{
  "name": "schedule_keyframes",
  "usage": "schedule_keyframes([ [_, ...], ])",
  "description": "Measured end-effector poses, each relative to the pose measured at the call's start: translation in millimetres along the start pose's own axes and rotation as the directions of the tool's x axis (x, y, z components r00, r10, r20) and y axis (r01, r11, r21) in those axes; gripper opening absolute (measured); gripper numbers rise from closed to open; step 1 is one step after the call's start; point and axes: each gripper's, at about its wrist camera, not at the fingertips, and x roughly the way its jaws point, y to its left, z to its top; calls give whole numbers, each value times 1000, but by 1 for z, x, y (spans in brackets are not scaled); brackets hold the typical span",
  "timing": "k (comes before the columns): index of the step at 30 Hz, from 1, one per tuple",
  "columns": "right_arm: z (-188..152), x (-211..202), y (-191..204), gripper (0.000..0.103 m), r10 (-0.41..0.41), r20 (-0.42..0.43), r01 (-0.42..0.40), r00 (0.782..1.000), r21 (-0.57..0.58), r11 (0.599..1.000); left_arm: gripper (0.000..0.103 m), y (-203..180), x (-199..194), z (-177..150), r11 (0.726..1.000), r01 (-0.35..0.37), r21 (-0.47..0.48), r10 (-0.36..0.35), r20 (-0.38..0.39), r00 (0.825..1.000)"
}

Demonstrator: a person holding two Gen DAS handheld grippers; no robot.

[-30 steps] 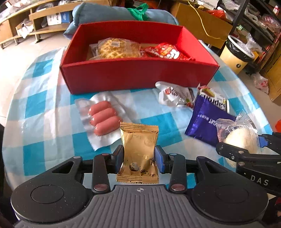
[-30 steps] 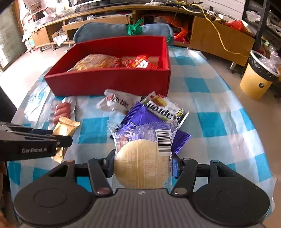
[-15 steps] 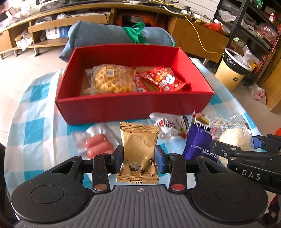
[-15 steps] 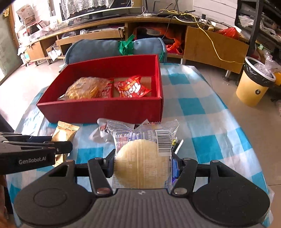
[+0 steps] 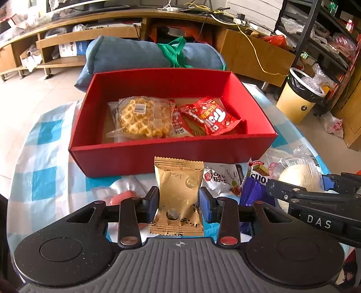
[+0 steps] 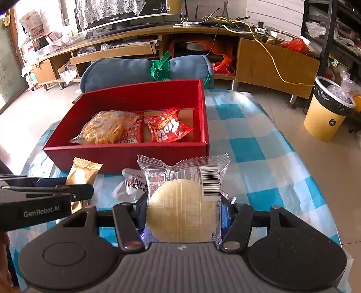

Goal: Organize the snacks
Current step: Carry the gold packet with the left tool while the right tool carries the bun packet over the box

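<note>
Left wrist: your left gripper (image 5: 179, 201) pinches the gold packet (image 5: 178, 196) upright, short of the red box (image 5: 171, 155), likely for dropping in. Right wrist: your right gripper (image 6: 183, 214) clamps the clear-wrapped round cake (image 6: 183, 209) likewise. Blue-checked tablecloth (image 6: 248, 146); cluttered living room behind

It is bright daytime. Sun comes in from the far left, and the window (image 6: 13, 15) there is washed out white. The floor (image 5: 33, 90) shines pale. The box (image 5: 171, 157) front is in soft shade. Both pictures bend round at the edges like a fishbowl. Near things look sharp; the far shelves (image 5: 327, 33) look a bit fuzzy.
</note>
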Motion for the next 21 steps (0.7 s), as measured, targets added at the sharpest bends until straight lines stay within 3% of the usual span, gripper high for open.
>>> schedule_keyframes([
  [21,31,14,2,54,23,41,-23,999,-2,1000,47,0,4,32,1000,-3,-4,3,54,999],
])
